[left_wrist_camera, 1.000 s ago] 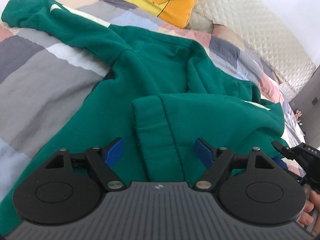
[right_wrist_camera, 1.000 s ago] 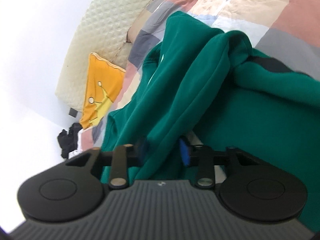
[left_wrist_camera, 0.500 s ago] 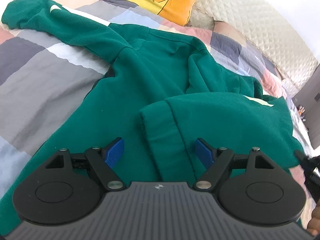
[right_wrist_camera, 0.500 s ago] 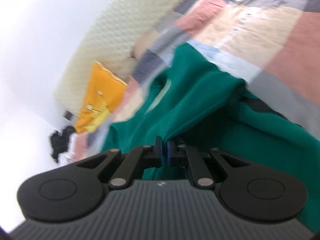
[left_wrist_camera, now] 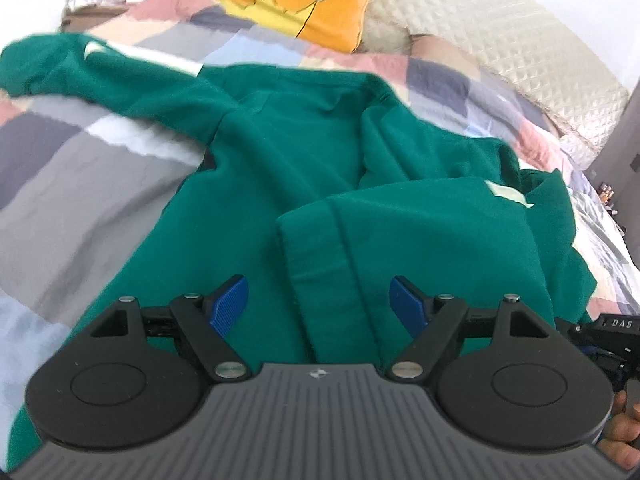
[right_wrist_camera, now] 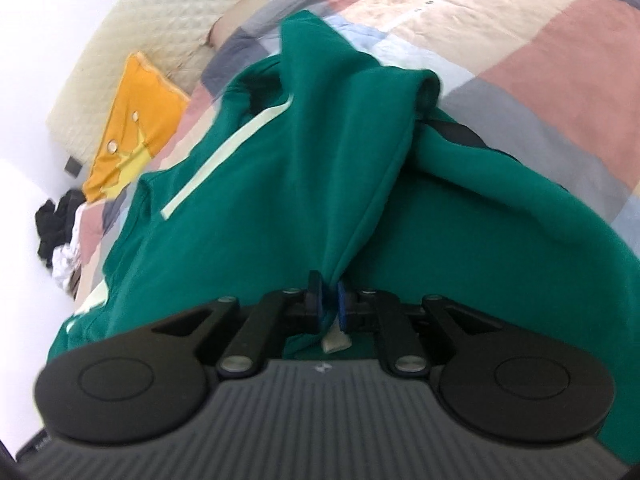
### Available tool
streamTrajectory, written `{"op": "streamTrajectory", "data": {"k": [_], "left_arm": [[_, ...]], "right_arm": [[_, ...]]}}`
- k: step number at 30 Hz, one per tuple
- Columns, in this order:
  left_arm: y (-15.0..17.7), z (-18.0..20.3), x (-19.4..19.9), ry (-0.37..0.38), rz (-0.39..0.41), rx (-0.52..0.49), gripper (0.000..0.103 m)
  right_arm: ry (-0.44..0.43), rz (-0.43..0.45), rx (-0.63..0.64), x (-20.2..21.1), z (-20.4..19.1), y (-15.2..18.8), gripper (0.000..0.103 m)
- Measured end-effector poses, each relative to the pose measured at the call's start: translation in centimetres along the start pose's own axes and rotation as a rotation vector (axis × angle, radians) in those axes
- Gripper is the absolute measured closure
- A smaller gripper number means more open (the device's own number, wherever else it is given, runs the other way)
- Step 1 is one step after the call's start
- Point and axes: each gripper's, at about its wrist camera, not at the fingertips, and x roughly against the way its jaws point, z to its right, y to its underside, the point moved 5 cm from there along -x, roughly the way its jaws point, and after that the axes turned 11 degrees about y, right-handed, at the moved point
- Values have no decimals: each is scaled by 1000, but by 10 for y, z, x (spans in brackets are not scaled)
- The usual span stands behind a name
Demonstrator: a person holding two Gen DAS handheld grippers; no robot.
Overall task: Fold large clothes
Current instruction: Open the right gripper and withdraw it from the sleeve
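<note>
A large green sweatshirt [left_wrist_camera: 300, 152] lies spread on the bed, one sleeve stretched to the far left. Its other sleeve is folded over the body, with the ribbed cuff [left_wrist_camera: 320, 264] lying just below my left gripper [left_wrist_camera: 318, 306], which is open with nothing between its blue pads. In the right wrist view, my right gripper [right_wrist_camera: 329, 302] pinches a fold of the green sleeve [right_wrist_camera: 320, 168] with the pale stripe, lifted in a ridge; its jaws are opening, the cloth still between the pads. Part of the right gripper's black body [left_wrist_camera: 612, 332] shows at the left view's right edge.
The sweatshirt rests on a patchwork bedcover [left_wrist_camera: 60, 184]. An orange cushion [left_wrist_camera: 300, 4] and a quilted cream headboard [left_wrist_camera: 500, 28] stand at the far end. A heap of dark and white clothes [right_wrist_camera: 56, 232] lies beyond the cushion. A person's fingers [left_wrist_camera: 620, 436] hold the right gripper.
My right gripper's jaws went from apart around the sleeve to pinched on a fold of it, and the sleeve now stands lifted. The left gripper stayed open over the cuff.
</note>
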Motion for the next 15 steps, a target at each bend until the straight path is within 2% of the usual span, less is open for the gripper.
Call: {"op": "streamTrajectory", "data": {"k": [2,4,8,15], "left_arm": [[0,7,9,-2,18,-28,21],[2,16,20,3,39,-58,21],[8,32,41,10,64,-133,21],[11,58,82,85,128,-173,21]], "right_arm": [[9,20,42,11,-4,3,55],[3,43,111,23,-12,7,49],[10,125,218,54,-22,13,49],[-27,263,358,109,-35,36,49]]}}
